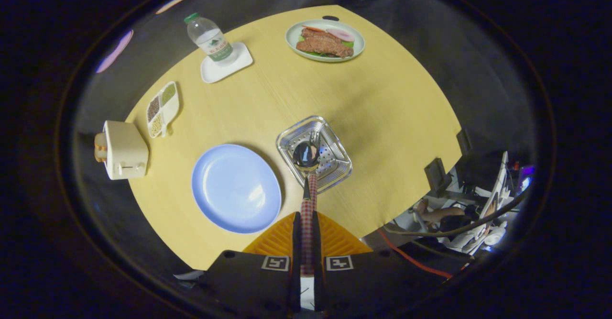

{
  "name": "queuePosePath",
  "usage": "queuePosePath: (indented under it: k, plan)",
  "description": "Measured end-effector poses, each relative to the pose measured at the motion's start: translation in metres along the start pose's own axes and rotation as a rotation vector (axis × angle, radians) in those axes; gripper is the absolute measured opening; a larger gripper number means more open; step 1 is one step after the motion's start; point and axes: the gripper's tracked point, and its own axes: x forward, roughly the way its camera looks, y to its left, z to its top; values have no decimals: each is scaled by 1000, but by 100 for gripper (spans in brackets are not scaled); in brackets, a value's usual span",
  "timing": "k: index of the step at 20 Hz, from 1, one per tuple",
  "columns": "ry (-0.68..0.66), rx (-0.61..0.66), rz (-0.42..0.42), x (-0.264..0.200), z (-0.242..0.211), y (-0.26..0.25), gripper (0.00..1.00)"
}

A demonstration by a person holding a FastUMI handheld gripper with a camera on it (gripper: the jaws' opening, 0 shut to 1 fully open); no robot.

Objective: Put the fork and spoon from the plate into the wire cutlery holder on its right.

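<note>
1. Tongs [306, 223] clamped narrow on spoon handle, both fingers pressing it, hanging above table [382, 113].
2. Spoon [306, 155] bowl sits over holder [314, 152], just ahead of fingers; looks like fork tines already inside, hard to tell.
3. Plate [235, 188] left of holder, bare.
4. Toaster [125, 150], snack tray [162, 108], bottle [209, 38], food dish [325, 40] far off, irrelevant.
5. Risk: releasing too high, spoon bounces off rim or tips holder; handle off-centre could catch rim and fall onto table.
</note>
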Motion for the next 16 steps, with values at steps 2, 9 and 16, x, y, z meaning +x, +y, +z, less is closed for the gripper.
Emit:
queuePosePath:
  k: [2,9,16]
  plan:
    - [27,-6,1,3,5,-3,14]
    - [94,-36,21,17,14,-4,17]
    - [40,-13,34,1,23,0,48]
